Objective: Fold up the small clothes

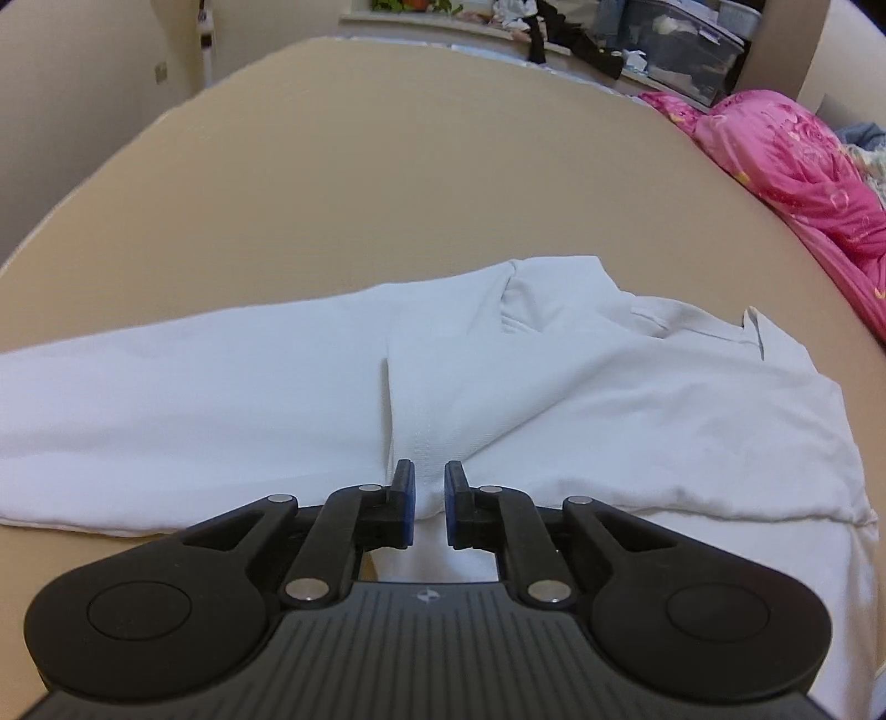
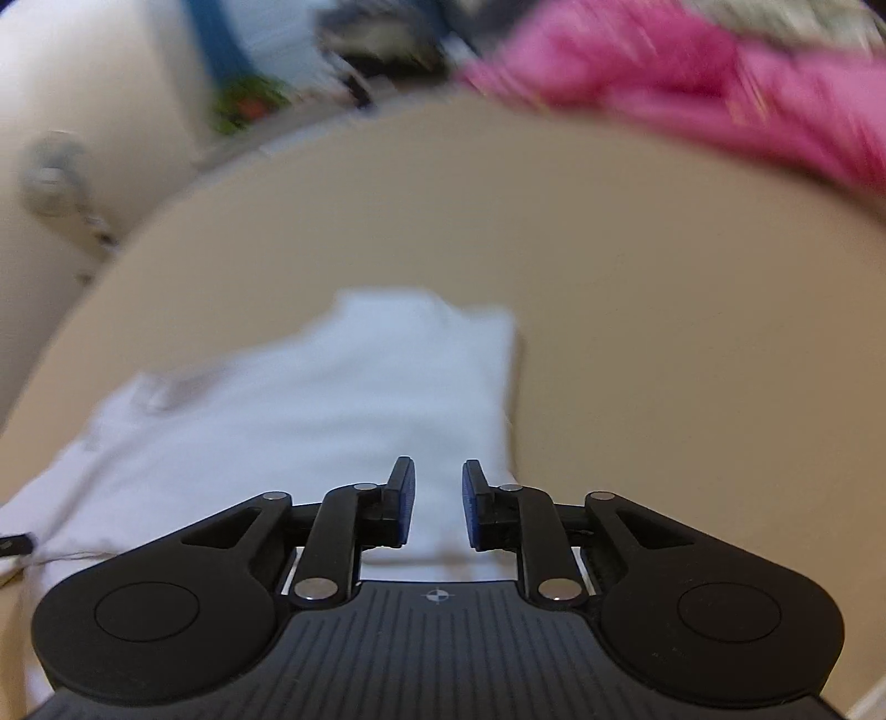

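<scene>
Left wrist view: white shirt [image 1: 498, 387] lies spread on the tan bed [image 1: 387, 166], running from 9 o'clock across to 3 o'clock, with a sleeve folded over the body near centre. Left gripper [image 1: 429, 495] sits at 6 o'clock, low over the near hem; jaws are apart with a narrow gap, a ridge of fabric showing between the blue pads [image 1: 408, 498]. Cannot tell whether the pads touch the cloth. Pink quilt [image 1: 803, 177] at 2 o'clock; cluttered shelf [image 1: 554, 33] at 12 o'clock.

Right wrist view, blurred: shirt [image 2: 332, 399] lies from 8 o'clock to centre on the bed [image 2: 664, 332]. Right gripper [image 2: 438, 501] at 6 o'clock, jaws apart, nothing clamped, over the shirt's near right edge. Quilt [image 2: 692, 83] at 1 o'clock.
</scene>
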`<state>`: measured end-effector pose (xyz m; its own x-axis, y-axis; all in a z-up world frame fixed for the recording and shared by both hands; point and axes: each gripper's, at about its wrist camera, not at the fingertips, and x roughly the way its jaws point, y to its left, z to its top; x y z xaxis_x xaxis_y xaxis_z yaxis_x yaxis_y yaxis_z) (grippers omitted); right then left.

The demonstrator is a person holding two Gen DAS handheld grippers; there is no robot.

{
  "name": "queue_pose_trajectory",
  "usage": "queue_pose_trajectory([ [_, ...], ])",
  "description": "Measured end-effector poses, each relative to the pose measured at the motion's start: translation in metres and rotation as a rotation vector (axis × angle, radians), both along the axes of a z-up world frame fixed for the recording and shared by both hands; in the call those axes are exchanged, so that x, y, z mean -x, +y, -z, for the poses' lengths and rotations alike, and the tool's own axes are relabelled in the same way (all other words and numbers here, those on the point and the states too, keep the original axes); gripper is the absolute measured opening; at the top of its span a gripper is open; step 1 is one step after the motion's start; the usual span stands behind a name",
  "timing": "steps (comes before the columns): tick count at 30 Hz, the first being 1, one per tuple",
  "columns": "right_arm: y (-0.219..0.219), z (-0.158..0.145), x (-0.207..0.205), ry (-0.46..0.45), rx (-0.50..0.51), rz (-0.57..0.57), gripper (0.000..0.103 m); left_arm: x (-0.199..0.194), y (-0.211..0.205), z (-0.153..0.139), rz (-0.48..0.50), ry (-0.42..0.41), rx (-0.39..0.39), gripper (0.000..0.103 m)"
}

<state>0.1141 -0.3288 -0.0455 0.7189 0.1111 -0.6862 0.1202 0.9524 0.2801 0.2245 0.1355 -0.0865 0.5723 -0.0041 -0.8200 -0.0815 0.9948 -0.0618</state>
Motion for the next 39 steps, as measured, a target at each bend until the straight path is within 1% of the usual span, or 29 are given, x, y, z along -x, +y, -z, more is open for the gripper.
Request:
queue_pose_trajectory([
  [2, 0.004, -0.018, 0.014, -0.074, 0.048, -0.023, 0.026, 0.004, 0.003, -0.006, -0.001, -0.010, 0.000, 0.012],
  [5, 0.019, -0.047, 0.034, -0.132, 0.117, -0.036, 0.027, 0.015, 0.003, -0.018, 0.000, -0.028, 0.012, 0.013],
  [7, 0.033, -0.080, 0.047, -0.206, 0.102, -0.052, 0.027, 0.022, 0.005, -0.025, 0.000, -0.043, 0.019, 0.014],
  [10, 0.059, -0.143, 0.066, -0.335, 0.075, -0.101, 0.027, 0.031, 0.011, -0.034, -0.008, -0.058, 0.027, 0.015],
  [12, 0.074, -0.192, 0.081, -0.436, 0.038, -0.132, 0.031, 0.039, 0.020, -0.042, -0.024, -0.066, 0.033, 0.015],
  [13, 0.079, -0.213, 0.089, -0.488, 0.014, -0.140, 0.038, 0.042, 0.025, -0.045, -0.034, -0.070, 0.036, 0.015],
  [14, 0.079, -0.230, 0.095, -0.527, 0.002, -0.141, 0.043, 0.045, 0.031, -0.048, -0.047, -0.075, 0.041, 0.015],
  [15, 0.079, -0.243, 0.102, -0.557, -0.001, -0.138, 0.045, 0.048, 0.040, -0.051, -0.067, -0.080, 0.046, 0.015],
  [17, 0.076, -0.252, 0.104, -0.564, 0.005, -0.138, 0.046, 0.053, 0.059, -0.058, -0.116, -0.086, 0.052, 0.015],
  [19, 0.069, -0.240, 0.099, -0.528, 0.050, -0.131, 0.046, 0.056, 0.080, -0.065, -0.168, -0.089, 0.069, 0.015],
  [20, 0.064, -0.228, 0.094, -0.486, 0.076, -0.118, 0.046, 0.057, 0.092, -0.068, -0.186, -0.090, 0.072, 0.015],
  [21, 0.057, -0.210, 0.087, -0.430, 0.087, -0.108, 0.046, 0.058, 0.103, -0.070, -0.204, -0.089, 0.056, 0.015],
  [23, 0.045, -0.176, 0.076, -0.338, 0.106, -0.131, 0.046, 0.060, 0.124, -0.071, -0.233, -0.082, 0.008, 0.015],
  [24, 0.040, -0.156, 0.070, -0.295, 0.143, -0.148, 0.046, 0.060, 0.134, -0.069, -0.243, -0.076, -0.003, 0.015],
  [26, 0.034, -0.122, 0.064, -0.233, 0.212, -0.170, 0.046, 0.063, 0.152, -0.063, -0.285, -0.052, -0.012, 0.015],
  [27, 0.032, -0.105, 0.062, -0.208, 0.226, -0.177, 0.046, 0.063, 0.160, -0.058, -0.308, -0.032, -0.015, 0.015],
  [29, 0.027, -0.078, 0.064, -0.167, 0.198, -0.157, 0.045, 0.064, 0.170, -0.052, -0.327, -0.003, -0.043, 0.015],
  [31, 0.022, -0.052, 0.065, -0.128, 0.149, -0.131, 0.045, 0.065, 0.177, -0.051, -0.343, 0.001, -0.081, 0.015],
  [32, 0.028, -0.046, 0.062, -0.053, 0.169, -0.121, 0.044, 0.066, 0.183, -0.051, -0.357, 0.003, -0.085, 0.016],
  [33, 0.029, -0.044, 0.058, -0.019, 0.181, -0.097, 0.045, 0.067, 0.191, -0.051, -0.378, 0.003, -0.074, 0.017],
  [35, 0.034, -0.045, 0.052, -0.044, 0.168, -0.098, 0.044, 0.070, 0.207, -0.051, -0.425, -0.001, -0.037, 0.024],
  [37, 0.042, -0.041, 0.048, -0.034, 0.189, -0.122, 0.044, 0.073, 0.228, -0.053, -0.479, -0.009, -0.003, 0.028],
  [39, 0.043, -0.036, 0.042, -0.021, 0.186, -0.135, 0.044, 0.075, 0.249, -0.051, -0.543, -0.009, 0.042, 0.033],
])
